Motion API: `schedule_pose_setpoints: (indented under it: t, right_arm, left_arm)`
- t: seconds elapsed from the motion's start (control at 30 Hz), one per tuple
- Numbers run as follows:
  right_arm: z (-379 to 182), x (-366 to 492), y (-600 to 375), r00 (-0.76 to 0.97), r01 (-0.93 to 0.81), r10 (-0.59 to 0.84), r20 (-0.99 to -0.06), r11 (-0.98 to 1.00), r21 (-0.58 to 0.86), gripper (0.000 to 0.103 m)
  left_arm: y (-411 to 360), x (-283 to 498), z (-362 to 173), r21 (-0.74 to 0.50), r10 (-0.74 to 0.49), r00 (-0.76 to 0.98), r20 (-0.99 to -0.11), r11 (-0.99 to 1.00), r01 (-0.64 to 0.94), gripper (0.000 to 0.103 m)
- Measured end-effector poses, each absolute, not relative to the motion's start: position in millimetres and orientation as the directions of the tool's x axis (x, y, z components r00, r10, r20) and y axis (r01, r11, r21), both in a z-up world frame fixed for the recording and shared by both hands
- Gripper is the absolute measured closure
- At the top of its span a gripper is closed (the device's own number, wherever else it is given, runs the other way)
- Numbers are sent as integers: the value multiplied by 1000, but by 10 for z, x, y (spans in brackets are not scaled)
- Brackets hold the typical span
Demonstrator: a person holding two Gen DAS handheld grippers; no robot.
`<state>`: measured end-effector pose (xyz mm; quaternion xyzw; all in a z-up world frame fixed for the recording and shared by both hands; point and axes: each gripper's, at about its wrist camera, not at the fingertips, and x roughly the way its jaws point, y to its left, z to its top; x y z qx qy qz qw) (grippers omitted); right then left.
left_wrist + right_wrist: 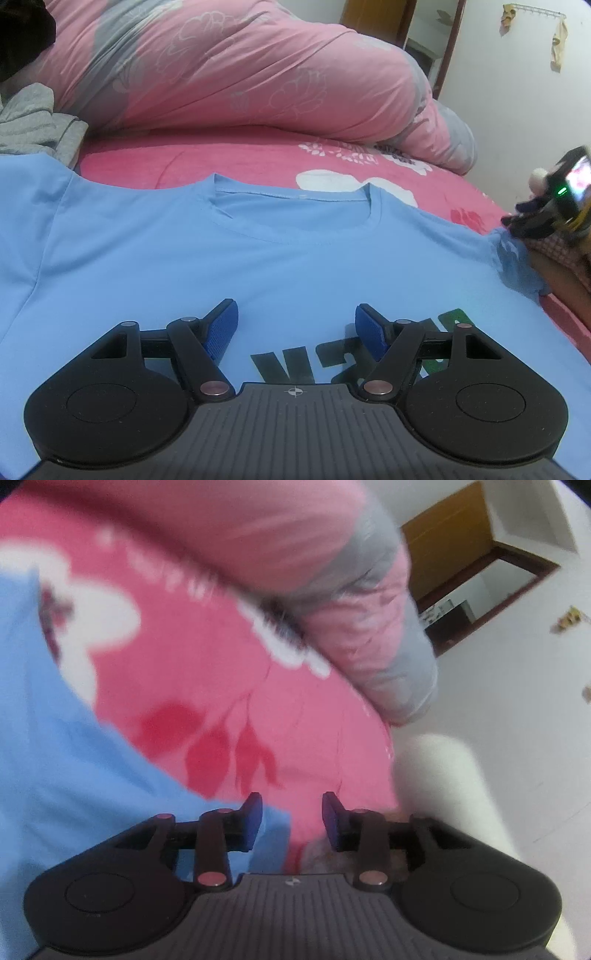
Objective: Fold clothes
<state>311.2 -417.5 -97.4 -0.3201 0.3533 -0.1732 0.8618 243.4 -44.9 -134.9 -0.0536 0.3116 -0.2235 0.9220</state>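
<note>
Light-blue cotton T-shirt (258,258) flat, front up, on pink floral bed sheet (229,158). Left gripper (295,328) over chest print, fingers wide, empty. Right gripper (291,819) at shirt's sleeve edge, fingers part-open, nothing pinched. Pinch sleeve hem + shoulder, fold inward evenly, keep fabric taut.

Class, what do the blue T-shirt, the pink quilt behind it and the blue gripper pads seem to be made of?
Blue T-shirt: soft matte knit, likely cotton jersey; stitched neckline, gentle creases.
Pink quilt: smooth printed woven cloth over padding; puffy folds.
Pads on the left gripper fingers: probably rubber or textured plastic; dotted matte surface.
</note>
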Motion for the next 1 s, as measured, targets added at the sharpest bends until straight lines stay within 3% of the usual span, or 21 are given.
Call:
schedule_pose_setpoints:
  t: [0.2, 0.3, 0.4, 0.5, 0.6, 0.73, 0.8, 1.0]
  right_arm:
    - [-511, 2648, -4162, 764, 137, -457, -456, 805, -577, 58]
    - [-280, 2229, -4276, 782, 203, -362, -507, 918, -342, 57]
    - [-342, 1811, -4504, 764, 276, -202, -612, 961, 26, 57]
    - [-656, 1506, -4777, 744, 373, -60, -666, 863, 340, 57]
    - [-1026, 1356, -4995, 736, 455, 38, -676, 712, 535, 57]
    - [-1239, 1310, -5145, 787, 463, 63, -614, 598, 654, 60]
    - [-1253, 1285, -5187, 785, 497, 4, -619, 593, 633, 79]
    - [-1373, 1135, -5381, 824, 516, 12, -566, 393, 761, 78]
  left_arm:
    - [-454, 2432, -1348, -238, -445, 705, -552, 894, 379, 32]
    - [-448, 2434, -1348, -242, -447, 705, -551, 894, 378, 31]
    - [-446, 2436, -1350, -244, -449, 704, -550, 893, 378, 31]
    - [-454, 2427, -1362, -241, -447, 704, -551, 894, 379, 31]
    - [-467, 2422, -1361, -231, -441, 706, -553, 896, 379, 31]
    - [-492, 2415, -1359, -212, -430, 709, -559, 901, 379, 31]
    - [-493, 2411, -1362, -210, -427, 710, -559, 902, 378, 31]
    - [-491, 2418, -1362, -212, -428, 708, -562, 902, 376, 30]
